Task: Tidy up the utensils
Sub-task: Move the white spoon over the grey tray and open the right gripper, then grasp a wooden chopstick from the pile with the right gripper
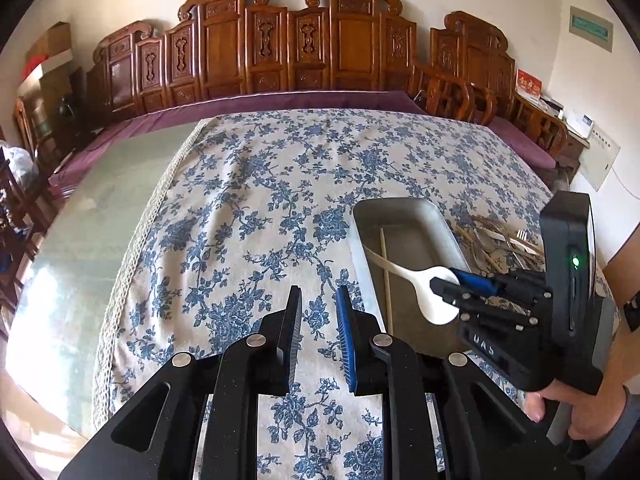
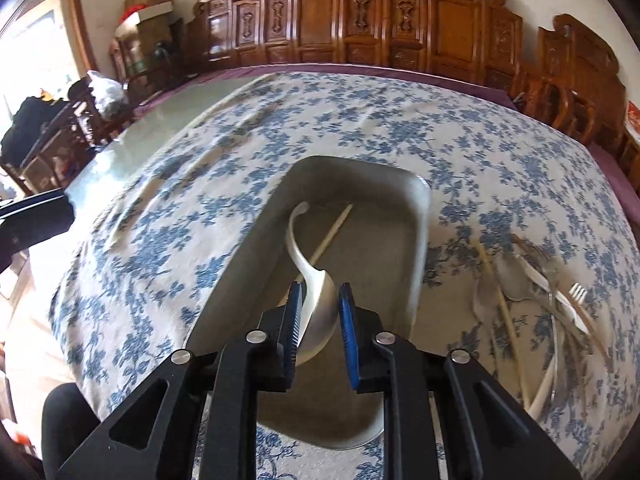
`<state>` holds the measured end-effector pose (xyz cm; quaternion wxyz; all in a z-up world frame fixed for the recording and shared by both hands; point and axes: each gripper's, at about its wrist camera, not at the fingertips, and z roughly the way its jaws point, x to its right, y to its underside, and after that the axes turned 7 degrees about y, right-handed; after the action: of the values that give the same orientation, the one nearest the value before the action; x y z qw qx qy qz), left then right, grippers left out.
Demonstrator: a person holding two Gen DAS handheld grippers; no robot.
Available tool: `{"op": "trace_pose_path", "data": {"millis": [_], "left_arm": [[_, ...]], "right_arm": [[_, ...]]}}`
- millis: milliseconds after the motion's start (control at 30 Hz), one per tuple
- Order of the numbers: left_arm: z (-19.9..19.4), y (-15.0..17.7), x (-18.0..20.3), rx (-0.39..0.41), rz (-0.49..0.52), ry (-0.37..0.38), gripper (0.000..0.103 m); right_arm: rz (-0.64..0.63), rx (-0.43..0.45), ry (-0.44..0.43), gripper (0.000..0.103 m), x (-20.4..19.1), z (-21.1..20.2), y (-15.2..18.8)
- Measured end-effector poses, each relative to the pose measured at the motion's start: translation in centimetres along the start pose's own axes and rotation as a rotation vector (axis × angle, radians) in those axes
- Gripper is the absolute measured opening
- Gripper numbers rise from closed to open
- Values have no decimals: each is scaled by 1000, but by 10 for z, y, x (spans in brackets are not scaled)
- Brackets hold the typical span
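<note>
A grey rectangular tray (image 2: 418, 240) lies on the blue-flowered tablecloth; it also shows in the left wrist view (image 1: 364, 216). My right gripper (image 2: 320, 304) is shut on the bowl of a white plastic spoon (image 2: 316, 292) and holds it over the tray, handle pointing away. The same gripper (image 1: 446, 288) and spoon (image 1: 430, 296) show in the left wrist view. One wooden chopstick (image 2: 332, 236) lies in the tray. My left gripper (image 1: 318, 312) is open and empty above the cloth, left of the tray.
A loose pile of utensils (image 2: 540, 292), with chopsticks, spoons and a white fork (image 2: 578, 300), lies on the cloth right of the tray. Carved wooden chairs (image 1: 280, 48) line the table's far side. The bare glass tabletop (image 1: 88, 232) is on the left.
</note>
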<state>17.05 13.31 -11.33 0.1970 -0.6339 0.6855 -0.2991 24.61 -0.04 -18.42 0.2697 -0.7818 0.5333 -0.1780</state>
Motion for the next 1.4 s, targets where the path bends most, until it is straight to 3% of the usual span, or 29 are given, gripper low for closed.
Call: {"op": "trace_pose_path", "data": {"millis": [33, 67, 133, 300, 500, 700, 767, 867, 1400], "left_arm": [[0, 0, 0, 1, 2, -1, 16], [0, 0, 1, 1, 5, -2, 16], [-1, 0, 2, 5, 11, -4, 16], [-3, 0, 9, 16, 18, -12, 16], [-3, -5, 31, 33, 7, 15, 21], [9, -6, 62, 26, 11, 51, 27], [15, -5, 73, 22, 15, 63, 27], [22, -2, 87, 12, 20, 76, 27], [68, 13, 145, -59, 58, 131, 30]], "right_arm": [[-1, 3, -13, 27, 0, -1, 0], [-1, 10, -24, 38, 0, -4, 1], [-2, 29, -35, 45, 3, -8, 0], [20, 84, -47, 45, 29, -32, -1], [43, 141, -4, 45, 91, -60, 5], [85, 129, 36, 45, 152, -58, 22], [81, 112, 37, 36, 161, -51, 28], [63, 76, 27, 31, 167, -35, 40], [35, 15, -14, 30, 192, -7, 68]]}}
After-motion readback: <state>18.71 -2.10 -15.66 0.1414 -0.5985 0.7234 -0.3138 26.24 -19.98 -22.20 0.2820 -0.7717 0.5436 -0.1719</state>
